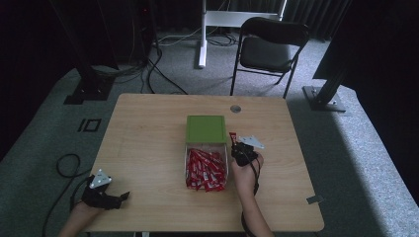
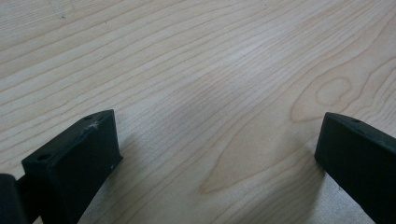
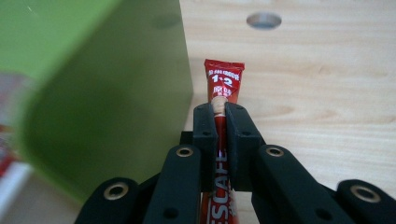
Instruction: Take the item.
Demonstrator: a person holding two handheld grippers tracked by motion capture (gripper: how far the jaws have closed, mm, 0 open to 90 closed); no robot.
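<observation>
my right claw (image 3: 219,116) was clamped on a red sachet (image 3: 224,79), long axis running straight out along the jaws, tip poking past them. it sat just right of the green lid (image 1: 206,128), beside the clear box (image 1: 187,168) of sachets. left claw (image 2: 219,154) gaped, empty, low over the surface (image 2: 196,56), well apart.

red sachet (image 3: 223,84), clamped, beside green box (image 3: 116,93)

The high view looks forward and down from above the table (image 1: 148,148), taking in both tongs. The left gripper view sits close over bare wood between its jaws. The right gripper view faces along its jaws, the green box (image 3: 93,93) close beside them; the high view shares it.
</observation>
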